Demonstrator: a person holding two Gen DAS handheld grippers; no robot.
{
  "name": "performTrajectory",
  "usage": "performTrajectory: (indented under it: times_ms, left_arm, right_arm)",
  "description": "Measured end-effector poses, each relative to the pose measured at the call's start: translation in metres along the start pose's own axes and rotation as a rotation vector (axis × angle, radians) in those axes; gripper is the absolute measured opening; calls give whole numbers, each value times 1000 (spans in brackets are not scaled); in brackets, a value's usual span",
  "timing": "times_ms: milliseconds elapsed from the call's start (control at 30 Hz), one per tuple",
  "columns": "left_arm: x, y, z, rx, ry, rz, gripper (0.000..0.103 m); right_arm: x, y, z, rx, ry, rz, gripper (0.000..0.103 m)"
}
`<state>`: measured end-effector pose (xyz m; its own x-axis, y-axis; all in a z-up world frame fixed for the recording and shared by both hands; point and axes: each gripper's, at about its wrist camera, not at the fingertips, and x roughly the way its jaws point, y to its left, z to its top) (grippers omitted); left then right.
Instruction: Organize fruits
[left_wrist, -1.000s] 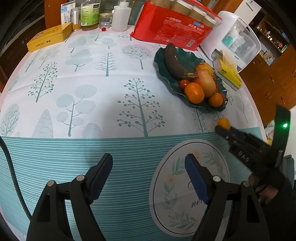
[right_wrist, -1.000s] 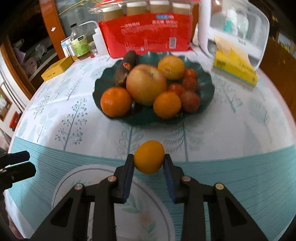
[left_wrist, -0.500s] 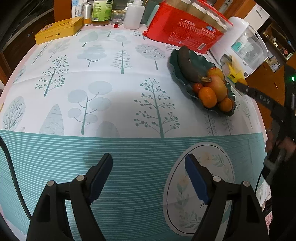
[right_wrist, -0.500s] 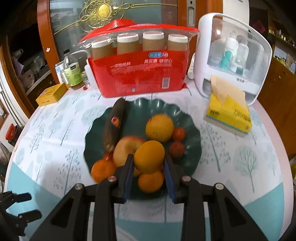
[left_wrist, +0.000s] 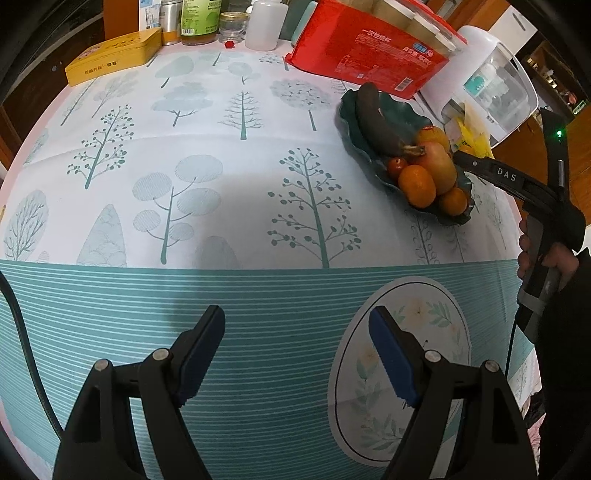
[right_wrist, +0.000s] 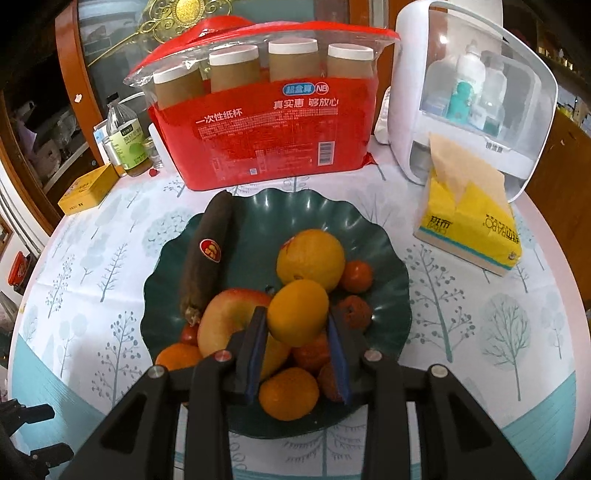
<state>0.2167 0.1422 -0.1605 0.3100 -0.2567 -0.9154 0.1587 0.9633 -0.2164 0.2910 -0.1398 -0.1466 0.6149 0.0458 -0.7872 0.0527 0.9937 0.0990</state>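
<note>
A dark green wavy plate (right_wrist: 384, 258) holds a blackened banana (right_wrist: 207, 258), a red-yellow apple (right_wrist: 221, 317), a yellow-orange citrus (right_wrist: 310, 258), mandarins (right_wrist: 288, 393) and small red fruits (right_wrist: 356, 275). My right gripper (right_wrist: 297, 332) hangs over the plate's near half, shut on an orange (right_wrist: 297, 312) that is above the piled fruit. In the left wrist view the same plate (left_wrist: 349, 110) lies at the right, with the right gripper's finger (left_wrist: 484, 170) reaching over it; the held orange is hidden there. My left gripper (left_wrist: 297, 343) stands open over the teal striped cloth, nothing between its pads.
Behind the plate stands a red pack of paper cups (right_wrist: 258, 122). A white cabinet (right_wrist: 469, 92) and a yellow tissue pack (right_wrist: 469, 225) are at the right. Bottles (left_wrist: 195, 18) and a yellow tin (left_wrist: 114, 55) sit at the far left. A hand (left_wrist: 543, 254) grips the right handle.
The right gripper carried the orange from above the tablecloth's front to over the fruit on the plate. The left gripper stayed put, open.
</note>
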Motion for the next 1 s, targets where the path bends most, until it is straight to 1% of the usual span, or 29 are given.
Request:
performTrajectory:
  times_ms: [33,100,267,400,567,767,833,900,1000]
  left_arm:
    - [-1,-2,-1,2,-4,1,79]
    - [-5,-6,-3,3,-14,2,79]
    - [-16,-18,-16,6,-29,6,79]
    - [-25,-33,-33,2,-39,15,79]
    - [-37,-55,-62,-20,-56,47,79]
    - [-54,-92,-111,-56,-81,74,79]
    - [-61,-105,-127,-64,-96,89,79]
    - [-69,-121,-142,-63,-96,93,79]
    - [-85,-145,-161,-60,-118,86,79]
  right_arm:
    - [-2,0,-1,0,-3,5,35]
    - [-8,-2,-2,4,-16,1,45]
    - [-30,-7,-14,32,-35,26,52]
    - [-53,-10,-41,52,-28,59,58]
    - [-85,-17,-94,55,24,110,63]
    - [-129,-39,-161,55,104,153,67]
    - [-144,-47,-178,55,122,160,69]
    - [-159,-56,-194,58,144,176,73]
    - [-182,-68,-212,64,185,185,77]
